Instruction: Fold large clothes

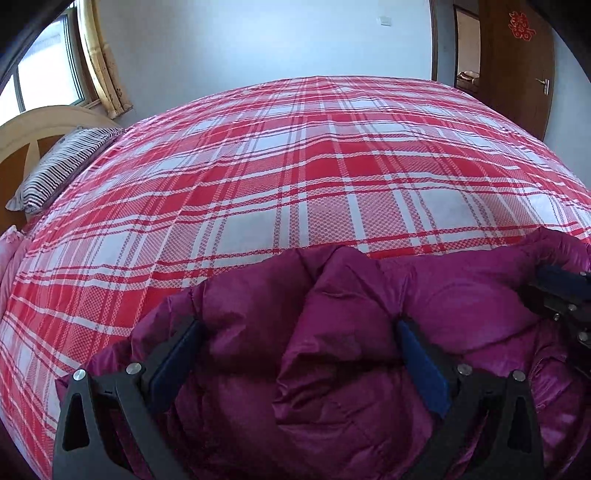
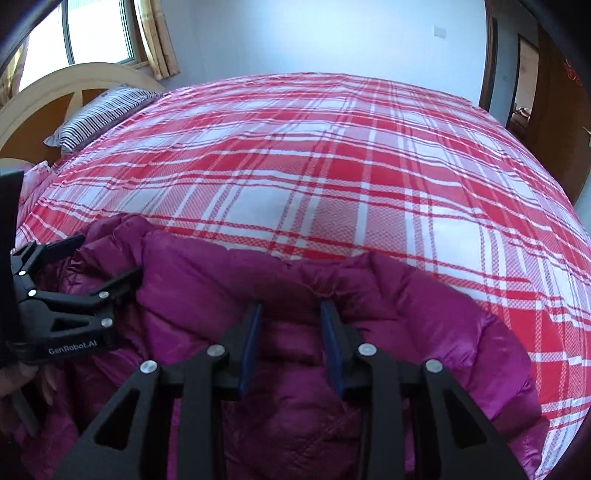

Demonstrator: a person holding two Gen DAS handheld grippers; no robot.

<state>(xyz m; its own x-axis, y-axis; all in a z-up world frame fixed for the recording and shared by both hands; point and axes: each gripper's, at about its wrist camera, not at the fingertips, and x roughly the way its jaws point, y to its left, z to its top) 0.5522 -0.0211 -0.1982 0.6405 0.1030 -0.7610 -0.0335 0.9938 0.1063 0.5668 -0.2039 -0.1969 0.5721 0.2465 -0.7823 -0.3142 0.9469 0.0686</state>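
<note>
My left gripper (image 1: 299, 354) wide open over puffy jacket (image 1: 351, 314); my right gripper (image 2: 291, 332) pinching its edge. Looks light, soft, slippery: grab seam ahead.

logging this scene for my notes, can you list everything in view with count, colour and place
puffy magenta down jacket: one, magenta, bunched at the near edge of the bed
red and white plaid bedsheet: one, red and white, spread across the bed
striped pillow: one, dark and white stripes, by the headboard
curved wooden headboard: one, cream and brown, far left
window: one, upper left
brown wooden door: one, brown, far right
left tool: one, black with blue pads, wide open around a jacket fold
right tool: one, black with blue pads, narrower, jacket fabric between its pads
</note>
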